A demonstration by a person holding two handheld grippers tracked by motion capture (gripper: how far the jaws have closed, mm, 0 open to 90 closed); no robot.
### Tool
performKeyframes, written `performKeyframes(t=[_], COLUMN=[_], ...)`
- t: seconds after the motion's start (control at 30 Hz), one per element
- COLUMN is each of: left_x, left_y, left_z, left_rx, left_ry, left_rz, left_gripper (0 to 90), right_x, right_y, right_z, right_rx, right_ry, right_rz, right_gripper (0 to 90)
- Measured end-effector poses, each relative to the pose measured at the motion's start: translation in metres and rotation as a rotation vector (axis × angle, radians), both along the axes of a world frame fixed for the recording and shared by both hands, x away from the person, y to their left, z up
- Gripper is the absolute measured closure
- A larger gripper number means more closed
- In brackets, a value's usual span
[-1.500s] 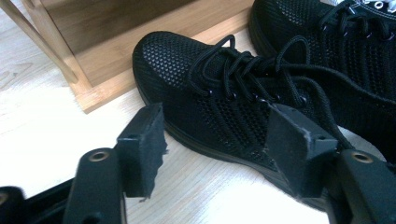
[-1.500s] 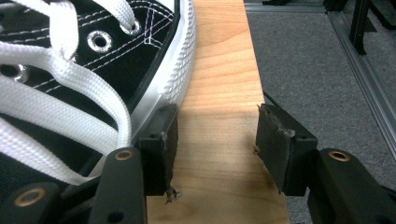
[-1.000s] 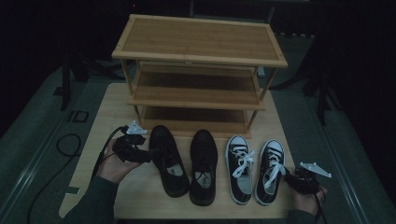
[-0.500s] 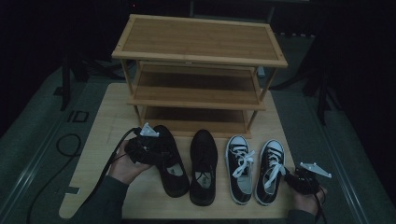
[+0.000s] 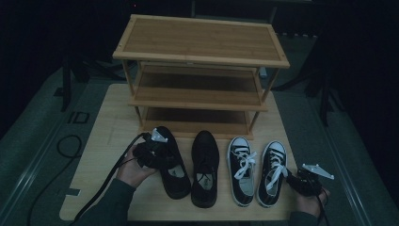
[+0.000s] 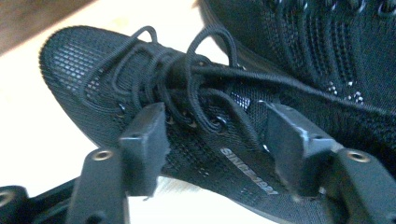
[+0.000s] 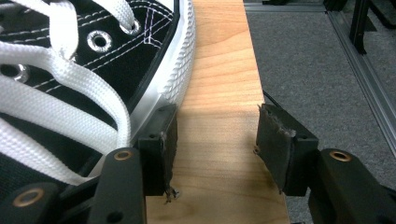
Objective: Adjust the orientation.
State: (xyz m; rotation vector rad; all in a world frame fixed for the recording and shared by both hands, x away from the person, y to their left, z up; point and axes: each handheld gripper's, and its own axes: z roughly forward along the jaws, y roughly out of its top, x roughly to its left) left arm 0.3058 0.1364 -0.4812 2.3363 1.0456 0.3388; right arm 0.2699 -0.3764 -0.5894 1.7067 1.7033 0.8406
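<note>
While we've got the left gripper [image 5: 151, 147] hovering right over the outer black mesh shoe [image 5: 170, 160], its jaws are spread wide, one on each side of the lacing, and nothing is pinched between them. Up close in the left gripper view, that shoe [image 6: 154, 107] is a black knit runner: open mesh on the toe, thin round black laces tied in a loopy bow, and small pale lettering along the side that we can't quite read. It sits on the wooden table [image 5: 108, 136], leftmost in a row of four shoes, just in front of the bamboo shoe rack [image 5: 202, 70]. Its mate [image 5: 205, 167] lies right beside it, and its knit upper crowds the top corner of the left gripper view.

Over on the other side, our right gripper [image 5: 301, 181] rests near the table's front right corner, jaws apart and empty, with the left jaw right up against the white rubber sole of a black canvas sneaker [image 7: 84, 70] with fat white laces.
</note>
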Motion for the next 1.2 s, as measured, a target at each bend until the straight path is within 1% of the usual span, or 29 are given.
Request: performKeyframes(t=[0.07,0.1,0.13,0.2,0.23,0.27,0.3,0.33,0.37,0.4,0.43,0.5,0.53,0.57,0.6,0.63,0.67,0.7,0.73,0.77,0.83,0.9,0.97,1.0,1.03,1.1,1.13,1.2], left_x=[0.0,-0.001,-0.001,-0.001,-0.001,-0.001,-0.001,-0.001,-0.001,-0.001,-0.001,0.0,0.0,0.0,0.003,0.004,0.004,0.006,0.008,0.008,0.009,0.01,0.012,0.012,0.012,0.012,0.011,0.012], left_y=[-0.001,-0.001,0.0,0.0,0.0,0.0,0.001,0.001,0.002,0.003,0.006,0.01,0.01,0.014,0.021,0.026,0.026,0.031,0.04,0.04,0.051,0.06,0.068,0.071,0.074,0.074,0.075,0.078], left_z=[0.0,0.0,0.0,0.0,0.0,0.0,0.0,0.001,0.001,0.002,0.003,0.006,0.006,0.007,0.01,0.01,0.01,0.011,0.011,0.011,0.01,0.01,0.01,0.01,0.01,0.01,0.01,0.011], left_rx=[0.002,0.003,0.007,0.012,0.019,0.024,0.027,0.031,0.032,0.035,0.059,0.077,0.077,0.086,0.093,0.085,0.085,0.081,0.08,0.08,0.056,0.041,0.019,0.017,0.024,0.027,0.035,0.031], left_ry=[0.006,0.003,0.001,0.001,0.002,0.002,0.002,0.002,0.004,0.004,-0.015,-0.037,-0.037,-0.043,-0.048,-0.046,-0.046,-0.048,-0.049,-0.049,-0.042,-0.044,-0.033,-0.033,-0.042,-0.045,-0.059,-0.067], left_rz=[-0.004,0.0,0.008,0.008,0.005,0.003,0.003,0.001,-0.003,-0.001,0.013,0.033,0.033,0.039,0.056,0.062,0.062,0.072,0.082,0.082,0.081,0.061,0.057,0.057,0.064,0.065,0.069,0.081], left_gripper=[47.8,50.7,58.1,63.8,63.8,66.3,70.8,70.8,73.9,73.9,78.5,82.4,83.0,83.0,83.9,84.1,84.2,84.3,84.3,84.4,84.4,84.8,84.8,84.8,84.9,84.9,84.9,85.0], right_x=[0.0,0.0,0.0,0.0,0.0,0.0,0.0,0.0,0.0,0.0,0.0,0.0,0.0,0.0,0.0,0.0,0.0,0.0,0.0,0.0,0.0,0.0,0.0,0.0,0.0,0.0,0.0,0.0], right_y=[0.0,0.0,0.0,0.0,0.0,0.0,0.0,0.0,0.0,0.0,0.0,0.0,0.0,0.0,0.0,0.0,0.0,0.0,0.0,0.0,0.0,0.0,0.0,0.0,0.0,0.0,0.0,0.0], right_z=[0.0,0.0,0.0,0.0,0.0,0.0,0.0,0.0,0.0,0.0,0.0,0.0,0.0,0.0,0.0,0.0,0.0,0.0,0.0,0.0,0.0,0.0,0.0,0.0,0.0,0.0,0.0,0.0], right_rx=[0.001,0.0,0.001,0.001,0.001,0.001,0.0,0.0,0.001,0.001,0.001,0.001,0.001,0.001,0.001,0.001,0.001,0.001,0.0,0.001,0.0,0.0,0.0,-0.001,-0.002,-0.001,-0.001,0.0], right_ry=[0.001,0.0,0.001,0.0,0.0,0.001,0.0,0.0,0.001,0.001,0.001,0.0,0.0,0.001,0.001,0.0,0.0,0.0,0.0,0.001,0.0,0.0,0.001,0.001,0.001,0.001,0.001,0.001], right_rz=[-0.001,0.0,-0.001,-0.001,-0.001,-0.001,0.0,0.0,-0.001,-0.001,0.0,-0.001,-0.001,-0.001,0.0,-0.001,-0.001,-0.001,0.0,-0.001,0.0,0.0,-0.001,0.0,0.0,-0.001,-0.001,-0.001], right_gripper=[47.7,47.8,47.7,47.7,47.7,47.8,47.7,47.7,47.7,47.7,47.7,47.7,47.7,47.7,47.7,47.7,47.7,47.7,47.7,47.7,47.7,47.7,47.7,47.7,47.8,47.7,47.7,47.6])
